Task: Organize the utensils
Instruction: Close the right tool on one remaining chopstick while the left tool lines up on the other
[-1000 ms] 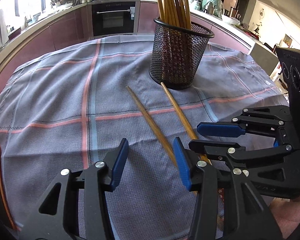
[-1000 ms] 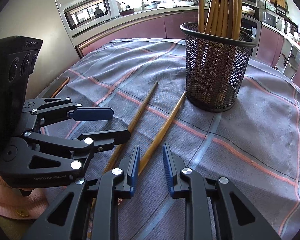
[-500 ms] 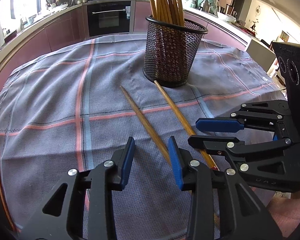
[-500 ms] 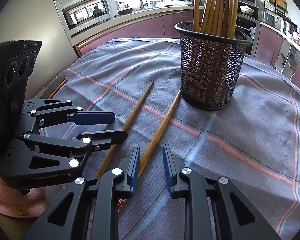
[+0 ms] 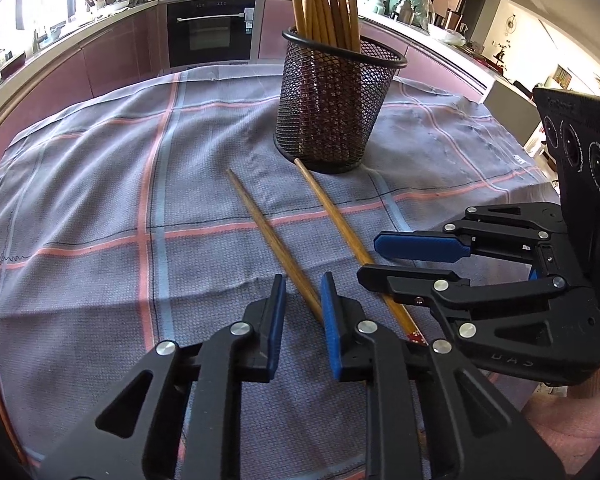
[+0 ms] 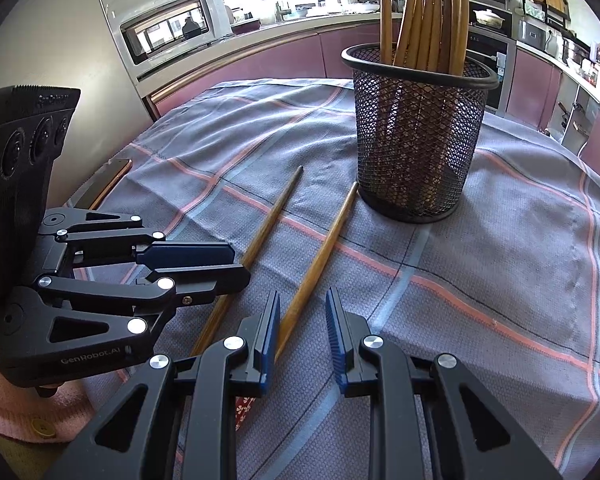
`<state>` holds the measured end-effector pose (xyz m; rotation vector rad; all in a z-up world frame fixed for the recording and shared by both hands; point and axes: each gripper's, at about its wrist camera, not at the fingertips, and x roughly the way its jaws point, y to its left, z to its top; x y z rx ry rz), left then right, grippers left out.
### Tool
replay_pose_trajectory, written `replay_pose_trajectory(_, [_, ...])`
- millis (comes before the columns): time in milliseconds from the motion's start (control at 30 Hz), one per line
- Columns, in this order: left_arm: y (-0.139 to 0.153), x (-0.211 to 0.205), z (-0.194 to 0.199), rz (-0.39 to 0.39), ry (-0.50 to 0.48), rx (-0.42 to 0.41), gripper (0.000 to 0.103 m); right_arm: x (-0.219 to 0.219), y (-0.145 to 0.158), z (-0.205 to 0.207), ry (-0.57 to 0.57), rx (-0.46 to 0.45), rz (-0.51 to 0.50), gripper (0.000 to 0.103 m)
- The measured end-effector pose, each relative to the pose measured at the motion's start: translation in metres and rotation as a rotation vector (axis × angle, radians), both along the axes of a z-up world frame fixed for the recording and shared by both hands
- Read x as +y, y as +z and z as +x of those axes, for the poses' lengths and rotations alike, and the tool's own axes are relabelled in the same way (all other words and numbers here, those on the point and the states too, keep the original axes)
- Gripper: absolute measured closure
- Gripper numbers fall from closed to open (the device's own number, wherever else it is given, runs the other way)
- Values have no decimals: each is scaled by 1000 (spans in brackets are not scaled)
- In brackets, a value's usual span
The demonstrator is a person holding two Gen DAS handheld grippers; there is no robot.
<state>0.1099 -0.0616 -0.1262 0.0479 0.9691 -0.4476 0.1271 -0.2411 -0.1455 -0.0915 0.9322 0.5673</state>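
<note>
Two wooden chopsticks lie side by side on the cloth. The left chopstick (image 5: pixel 268 236) (image 6: pixel 266 226) runs into the gap of my open left gripper (image 5: pixel 302 308). The right chopstick (image 5: pixel 336 224) (image 6: pixel 320 256) runs toward my open right gripper (image 6: pixel 302 322), its thick end under the left finger. A black mesh holder (image 5: pixel 328 108) (image 6: pixel 416 140) with several chopsticks stands upright just beyond their tips. The right gripper also shows in the left wrist view (image 5: pixel 412 260), the left gripper in the right wrist view (image 6: pixel 196 264).
A grey cloth (image 5: pixel 100 200) with pink and blue stripes covers the round table. A thin copper-edged object (image 6: pixel 108 180) lies at the table's left edge. Kitchen counters and an oven (image 5: pixel 212 28) stand behind.
Both grippers have moved forward along the chopsticks toward the holder. The left gripper's jaws have narrowed around the left chopstick. The chopsticks have not moved.
</note>
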Motion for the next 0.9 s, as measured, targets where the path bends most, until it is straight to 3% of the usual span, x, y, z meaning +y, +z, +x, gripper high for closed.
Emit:
replay_pose_trajectory(167, [1,1,-1,4,6,3,86,-1,0,0,-2,1,2,83])
replay_pose_trajectory(233, [1,2,0,16,18,0,77,-2,0,1,-3,2,5,84])
replay_pose_trajectory(467, [-1,3,3,14,18,7,74,-3,0,2,-7,3,8,84])
replay_pose_trajectory(733, [-2,0,4,17,23,13,88,-1,0,3,-14,-3,6,84])
replay_pose_trajectory(900, [-2,1,4,9,25,21,88,-1,0,4,-10,0,8,88])
